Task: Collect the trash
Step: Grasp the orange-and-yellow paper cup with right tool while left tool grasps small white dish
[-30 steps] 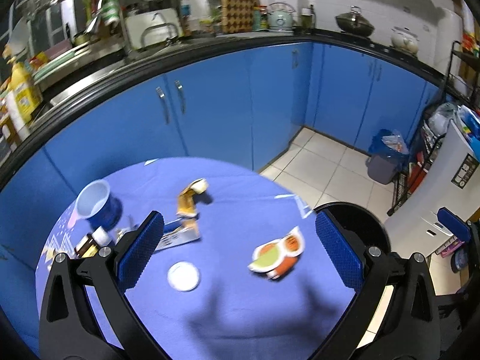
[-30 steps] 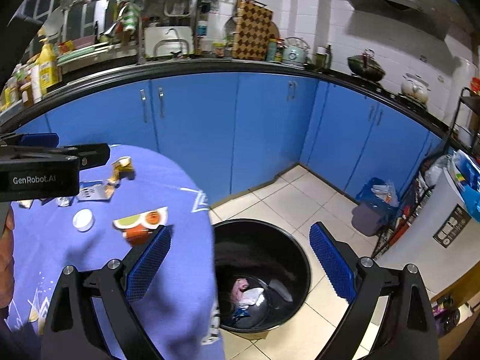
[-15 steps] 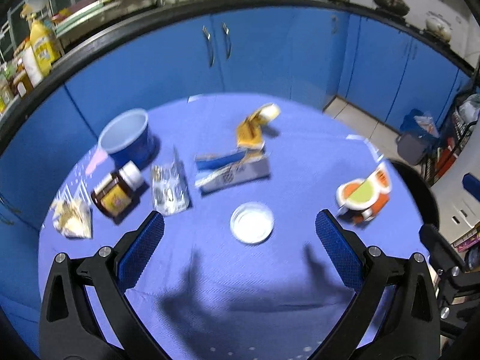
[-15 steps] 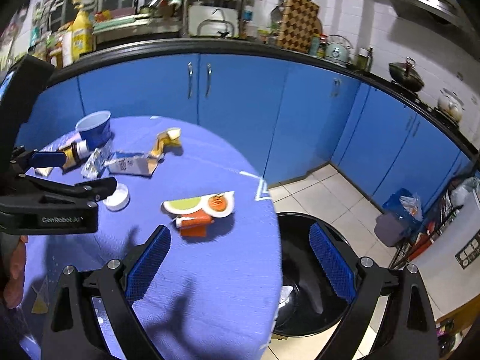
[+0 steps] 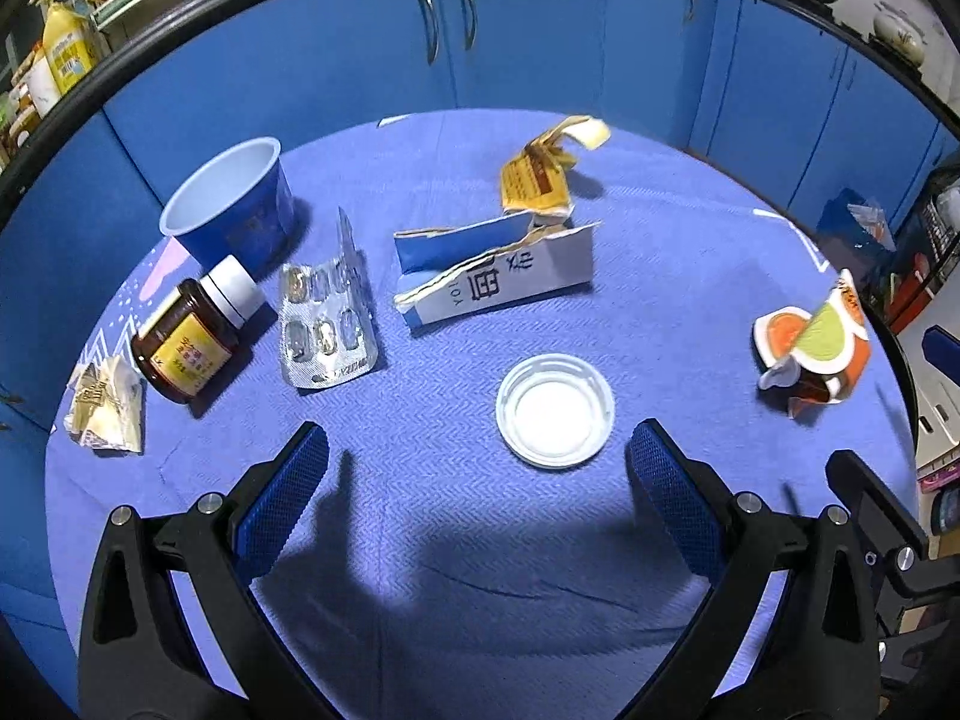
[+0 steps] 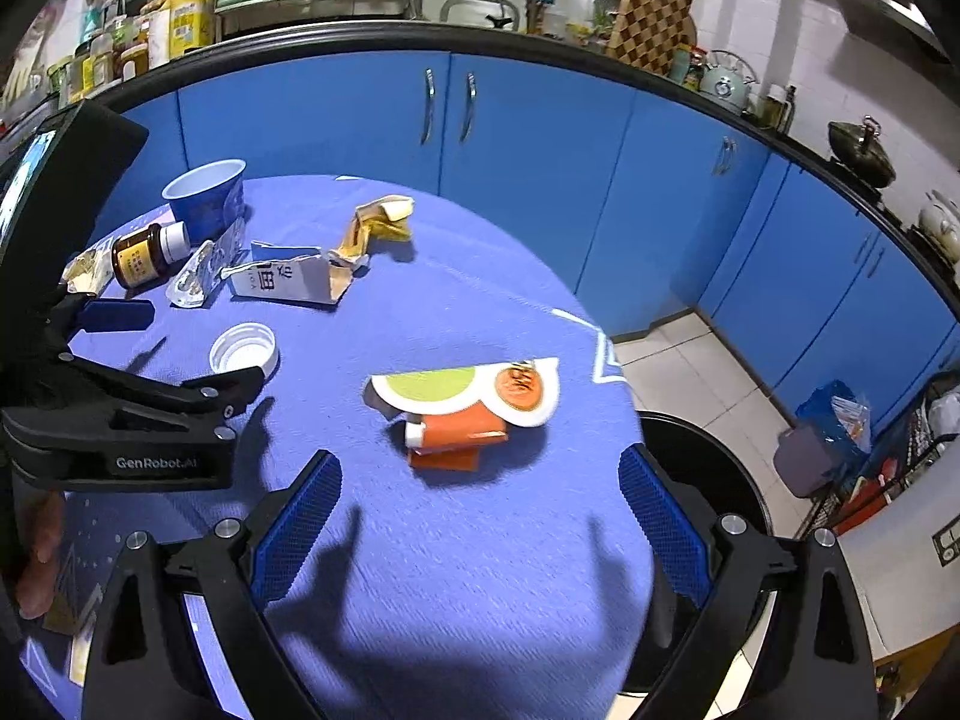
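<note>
While both grippers hang spread and empty | right gripper (image 6: 474, 516) faces orange carton (image 6: 459, 441) — light, crushable; pinch its folded body | left gripper (image 5: 477, 489) faces white lid (image 5: 555, 411) — thin, flat

Surface: round table, blue cloth (image 5: 480, 540).
Left side: blue cup (image 5: 231, 210), brown bottle (image 5: 186, 339) on its side, blister pack (image 5: 327, 318), small wrapper (image 5: 108, 405).
Centre: torn carton (image 5: 498, 276), yellow wrapper (image 5: 540, 177), white lid (image 5: 555, 411).
Right edge: orange carton (image 6: 462, 414).

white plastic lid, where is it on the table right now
The white plastic lid lies open side up on the blue tablecloth, just ahead of the left gripper, nearer than the torn carton.
</note>
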Tool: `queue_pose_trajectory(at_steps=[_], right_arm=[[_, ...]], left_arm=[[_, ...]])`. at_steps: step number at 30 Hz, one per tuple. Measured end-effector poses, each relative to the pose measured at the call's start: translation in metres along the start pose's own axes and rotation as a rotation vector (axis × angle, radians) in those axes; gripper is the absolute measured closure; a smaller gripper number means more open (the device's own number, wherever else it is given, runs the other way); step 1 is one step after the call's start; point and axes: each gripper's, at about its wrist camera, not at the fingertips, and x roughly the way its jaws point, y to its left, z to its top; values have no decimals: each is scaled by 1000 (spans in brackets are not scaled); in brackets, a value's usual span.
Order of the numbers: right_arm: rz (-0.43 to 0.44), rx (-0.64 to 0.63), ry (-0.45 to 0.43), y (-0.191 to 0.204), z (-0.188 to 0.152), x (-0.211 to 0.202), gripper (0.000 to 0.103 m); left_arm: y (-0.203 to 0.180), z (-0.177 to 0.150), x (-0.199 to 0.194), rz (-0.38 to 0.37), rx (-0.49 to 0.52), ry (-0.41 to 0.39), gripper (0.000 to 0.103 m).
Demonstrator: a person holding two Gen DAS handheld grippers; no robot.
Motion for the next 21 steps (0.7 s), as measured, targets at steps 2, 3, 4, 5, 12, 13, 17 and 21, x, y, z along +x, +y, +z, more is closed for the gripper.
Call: queue_pose_trajectory(at_steps=[2,3,4,5,12,13,17,21], right_arm=[[7,-1,6,1,3,6,12],[10,0,7,1,4,8,12],[16,2,8,1,6,10,12],[23,4,9,1,7,12,14],[65,11,45,1,10,25,50],[79,15,48,0,10,25,52],[91,-3,51,2,11,23,89],[103,-19,52,3,10,18,97]], left_arm=[[1,1,4,2,2,4,4],[1,1,6,3,3,4,4],[2,2,8,2,3,6,4],[3,3,9,2,4,7,4],[1,8,11,-10,18,2,15],[1,9,11,-15,19,1,17],[0,9,9,-39,6,4,40],[-1,12,7,-60,0,12,62]])
